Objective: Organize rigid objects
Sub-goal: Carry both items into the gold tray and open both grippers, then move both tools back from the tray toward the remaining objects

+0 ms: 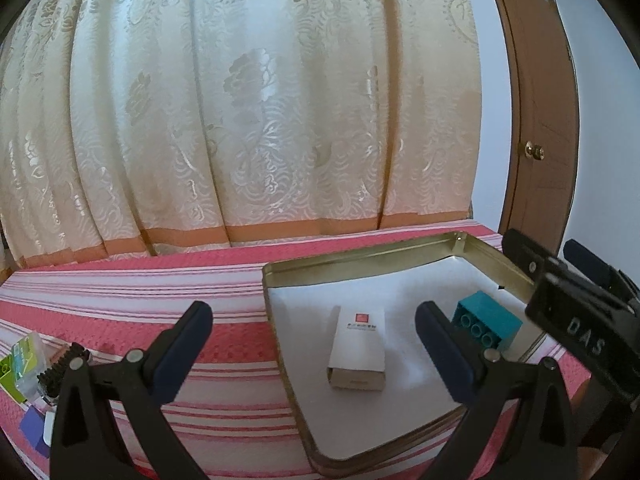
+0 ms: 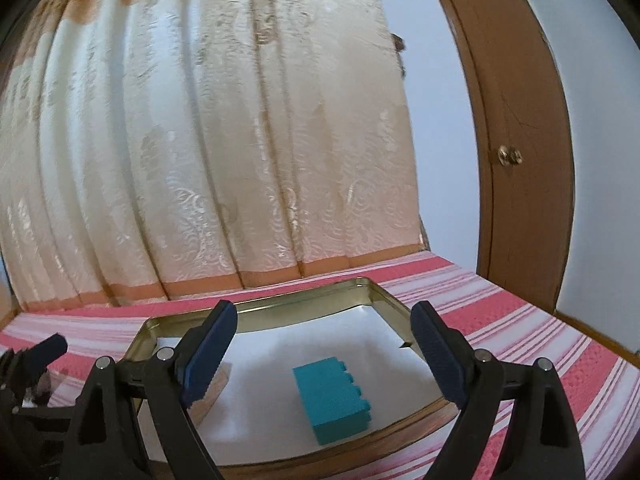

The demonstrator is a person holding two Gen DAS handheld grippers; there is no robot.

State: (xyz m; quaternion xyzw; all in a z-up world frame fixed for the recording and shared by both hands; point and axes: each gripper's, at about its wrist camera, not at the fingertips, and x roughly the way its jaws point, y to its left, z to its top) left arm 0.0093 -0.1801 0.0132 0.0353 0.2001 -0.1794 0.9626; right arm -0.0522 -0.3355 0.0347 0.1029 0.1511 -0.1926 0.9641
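Observation:
A shallow gold metal tin (image 1: 360, 261) with a white floor lies on the striped cloth. In it lie a small white box with a red square (image 1: 358, 354) and a teal toy brick (image 1: 490, 326). My left gripper (image 1: 316, 344) is open and empty, above the tin's left edge. The right gripper body (image 1: 580, 312) shows at the tin's right side. In the right wrist view my right gripper (image 2: 324, 354) is open and empty over the tin (image 2: 280, 304), the teal brick (image 2: 332, 398) lies between its fingers, and the box (image 2: 216, 390) is half hidden behind the left finger.
A pink and white striped cloth (image 1: 140, 292) covers the table. Several small items lie at its left end: a green and clear block (image 1: 20, 364), a purple block (image 1: 34, 426), a dark toothed piece (image 1: 60, 368). A cream curtain (image 1: 240, 120) hangs behind; a brown door (image 1: 544, 140) stands right.

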